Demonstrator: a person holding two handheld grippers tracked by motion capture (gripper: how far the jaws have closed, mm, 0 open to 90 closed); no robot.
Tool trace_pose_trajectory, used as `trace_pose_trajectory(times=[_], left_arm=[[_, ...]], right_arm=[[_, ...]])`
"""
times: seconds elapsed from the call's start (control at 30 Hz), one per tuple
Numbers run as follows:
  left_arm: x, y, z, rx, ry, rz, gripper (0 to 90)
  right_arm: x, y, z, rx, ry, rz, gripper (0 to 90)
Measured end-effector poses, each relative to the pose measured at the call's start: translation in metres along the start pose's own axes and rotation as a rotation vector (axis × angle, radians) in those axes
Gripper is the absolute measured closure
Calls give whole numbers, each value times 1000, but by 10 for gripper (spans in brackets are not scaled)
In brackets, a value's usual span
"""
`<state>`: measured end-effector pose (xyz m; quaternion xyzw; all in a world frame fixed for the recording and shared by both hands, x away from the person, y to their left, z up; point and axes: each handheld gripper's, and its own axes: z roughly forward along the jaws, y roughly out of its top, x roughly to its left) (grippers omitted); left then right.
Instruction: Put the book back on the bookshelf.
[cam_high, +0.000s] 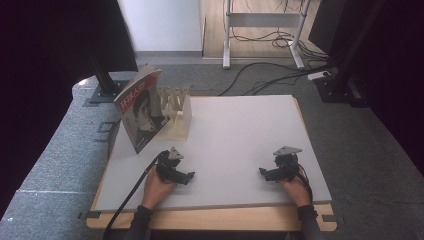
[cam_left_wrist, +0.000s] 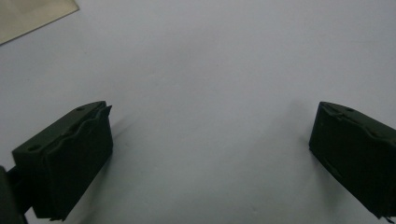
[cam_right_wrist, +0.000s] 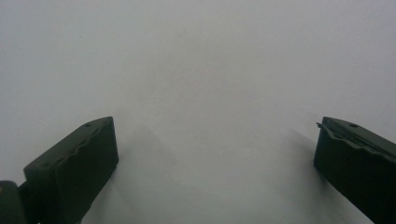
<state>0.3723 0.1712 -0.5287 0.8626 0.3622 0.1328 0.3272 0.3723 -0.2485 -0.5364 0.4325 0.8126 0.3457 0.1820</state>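
My two grippers are what I have in hand, both low on the white table top (cam_high: 240, 130) near its front edge. The left gripper (cam_high: 189, 176) sits at about seven o'clock on the board, the right gripper (cam_high: 263, 173) at about five o'clock, well apart, their tips turned toward each other across bare surface. In the left gripper view its jaws stand wide apart with nothing between them, just the pale board below, and a tan corner (cam_left_wrist: 32, 16) shows at eleven o'clock of that view. In the right gripper view I see the same: jaws spread wide, holding nothing, plain white surface under them. Nearest to my left gripper, out toward eleven o'clock on the table, stands a magazine (cam_high: 141, 110), leaning upright against a pale wooden rack (cam_high: 176, 107) just behind it, touching it. Beyond the table, at twelve o'clock, cables (cam_high: 270, 75) run over the grey carpet.
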Motion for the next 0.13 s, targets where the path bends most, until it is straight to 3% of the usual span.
trace_pose_trajectory(times=[0.13], left_arm=[[-1,0,0,-1,5,-6,0]], right_arm=[[0,-1,0,-2,-2,-2,0]])
